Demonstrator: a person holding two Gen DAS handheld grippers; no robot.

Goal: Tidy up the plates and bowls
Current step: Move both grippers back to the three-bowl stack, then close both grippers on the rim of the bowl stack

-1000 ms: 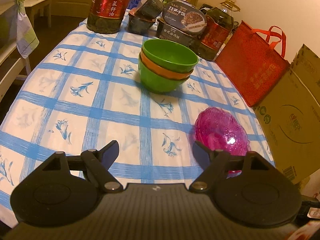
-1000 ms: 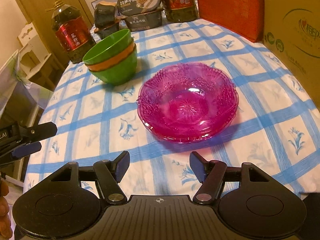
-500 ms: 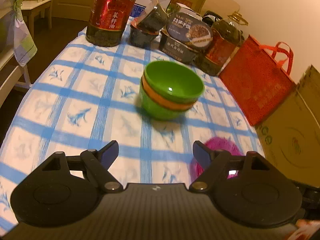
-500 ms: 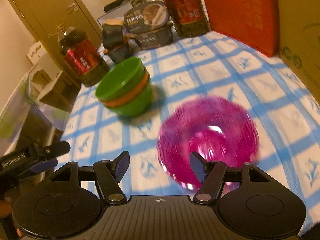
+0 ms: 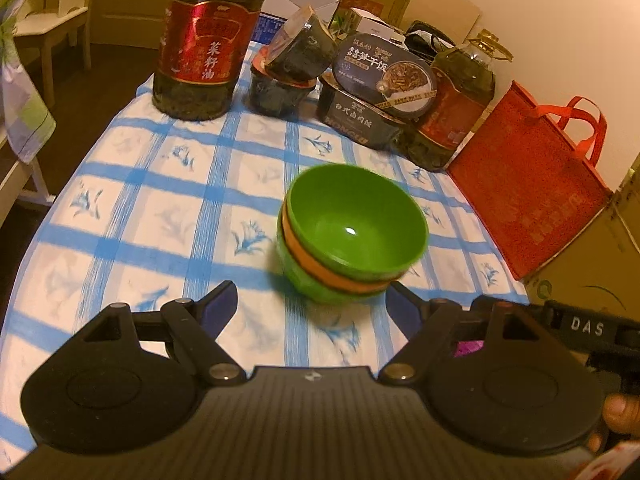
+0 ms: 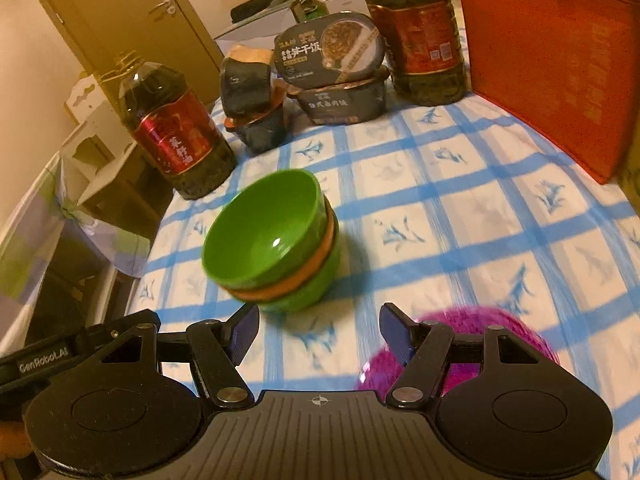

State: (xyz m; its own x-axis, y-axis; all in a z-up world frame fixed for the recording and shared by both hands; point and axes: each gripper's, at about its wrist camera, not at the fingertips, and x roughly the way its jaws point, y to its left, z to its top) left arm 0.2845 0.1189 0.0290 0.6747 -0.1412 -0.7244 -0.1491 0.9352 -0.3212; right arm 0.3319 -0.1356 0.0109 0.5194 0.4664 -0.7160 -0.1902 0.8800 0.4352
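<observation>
A stack of three bowls, green over orange over green (image 5: pixel 352 236), stands mid-table on the blue-checked cloth; it also shows in the right wrist view (image 6: pixel 272 240). A pile of pink glass plates (image 6: pixel 464 340) lies near the front, partly hidden behind my right gripper's right finger; only a pink sliver (image 5: pixel 468 347) shows in the left wrist view. My left gripper (image 5: pixel 312 312) is open and empty, just short of the bowls. My right gripper (image 6: pixel 320 332) is open and empty, between bowls and plates.
At the back stand two large oil bottles (image 5: pixel 208 36) (image 6: pixel 416 28), stacked dark meal boxes (image 5: pixel 376 92) and dark cups (image 5: pixel 288 76). A red bag (image 5: pixel 528 188) and a cardboard box (image 5: pixel 600 264) line the right edge. A chair (image 6: pixel 100 184) stands to the left.
Both grippers have moved forward toward the bowl stack and tilted up. The pink plates have slid down out of the middle of both views. Both grippers stayed open.
</observation>
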